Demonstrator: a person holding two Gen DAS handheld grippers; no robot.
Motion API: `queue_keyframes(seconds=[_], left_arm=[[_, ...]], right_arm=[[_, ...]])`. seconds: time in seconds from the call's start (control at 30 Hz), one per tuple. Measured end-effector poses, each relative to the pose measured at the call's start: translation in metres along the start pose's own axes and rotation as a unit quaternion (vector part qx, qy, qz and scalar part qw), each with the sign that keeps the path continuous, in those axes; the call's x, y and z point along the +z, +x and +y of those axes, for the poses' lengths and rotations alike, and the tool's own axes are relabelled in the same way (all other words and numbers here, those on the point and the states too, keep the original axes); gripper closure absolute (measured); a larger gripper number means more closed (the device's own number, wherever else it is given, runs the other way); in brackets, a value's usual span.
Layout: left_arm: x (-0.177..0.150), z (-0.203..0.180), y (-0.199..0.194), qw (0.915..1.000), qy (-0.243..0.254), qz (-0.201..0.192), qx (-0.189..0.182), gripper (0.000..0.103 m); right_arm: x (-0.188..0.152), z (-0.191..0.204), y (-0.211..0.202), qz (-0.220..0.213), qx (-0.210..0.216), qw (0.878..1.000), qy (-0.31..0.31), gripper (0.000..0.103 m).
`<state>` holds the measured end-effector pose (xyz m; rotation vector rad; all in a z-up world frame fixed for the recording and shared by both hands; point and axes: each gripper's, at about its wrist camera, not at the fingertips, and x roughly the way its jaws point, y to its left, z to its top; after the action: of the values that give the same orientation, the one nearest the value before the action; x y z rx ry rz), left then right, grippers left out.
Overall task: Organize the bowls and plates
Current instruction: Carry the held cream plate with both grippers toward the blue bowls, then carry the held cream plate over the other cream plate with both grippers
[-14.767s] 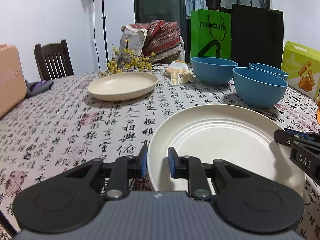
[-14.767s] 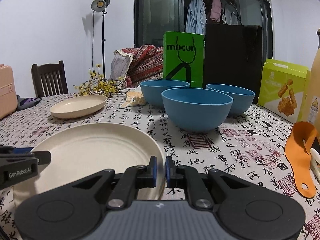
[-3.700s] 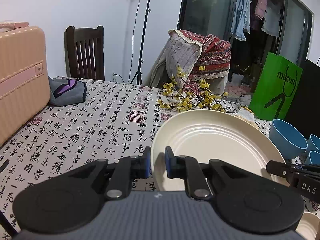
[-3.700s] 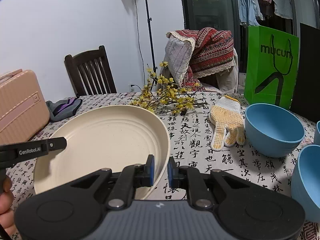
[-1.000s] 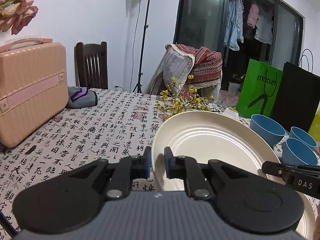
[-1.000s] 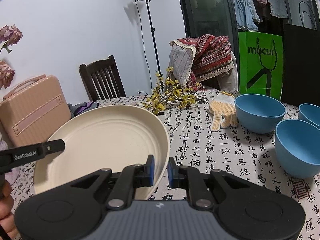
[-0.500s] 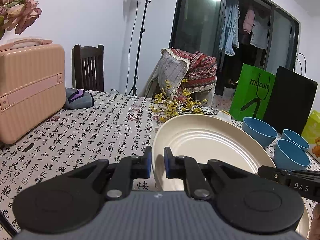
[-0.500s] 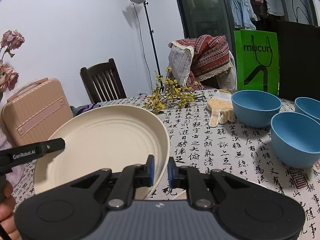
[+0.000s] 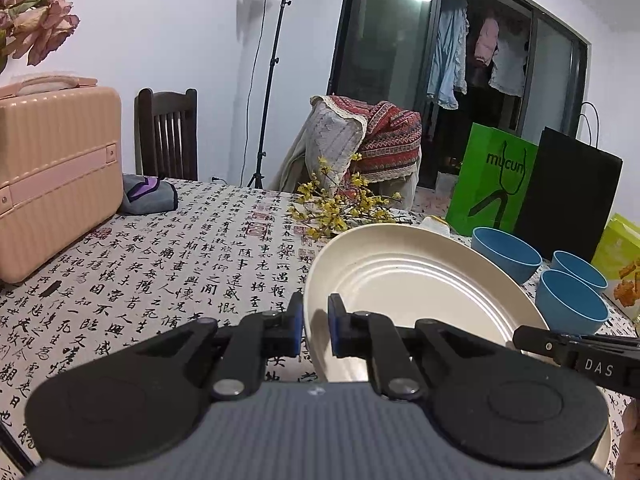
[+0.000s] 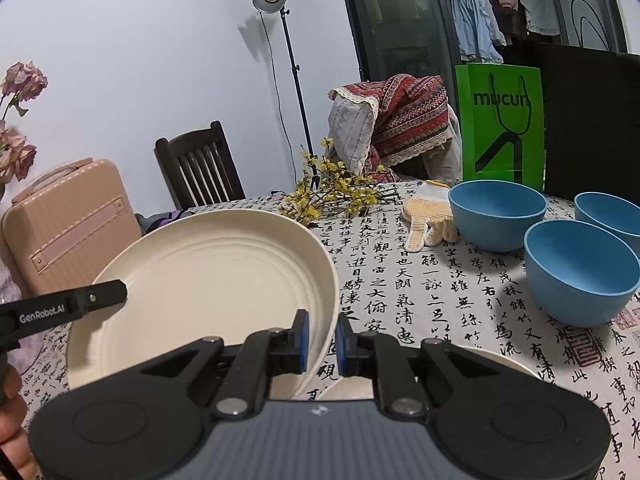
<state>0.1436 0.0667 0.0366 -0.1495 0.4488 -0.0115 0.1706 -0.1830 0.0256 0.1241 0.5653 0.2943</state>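
A large cream plate hangs tilted above the table, held at opposite rims. My left gripper is shut on its left rim. My right gripper is shut on its right rim. Each gripper's finger shows in the other's view: the right one, the left one. A second cream plate lies on the table below the right gripper, mostly hidden. Three blue bowls stand on the right, also in the left wrist view.
The table carries a calligraphy-print cloth. A pink suitcase stands at its left, yellow flower twigs and a knitted glove at the back, a green bag and a black bag behind the bowls. A hand shows lower left.
The held plate has drifted a little with both grippers still shut on it. The second plate's rim has come into view under the right gripper, and the bowls sit nearer.
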Motion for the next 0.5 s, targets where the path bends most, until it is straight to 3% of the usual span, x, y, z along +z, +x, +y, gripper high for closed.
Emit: queue_keyframes(seconds=[0.5], left_arm=[[-0.010,0.003,-0.011,0.9997,-0.013,-0.014,-0.017,0.090]], right_arm=[[-0.012,-0.001,-0.010,-0.012,-0.005,1.000,0.005,0.090]])
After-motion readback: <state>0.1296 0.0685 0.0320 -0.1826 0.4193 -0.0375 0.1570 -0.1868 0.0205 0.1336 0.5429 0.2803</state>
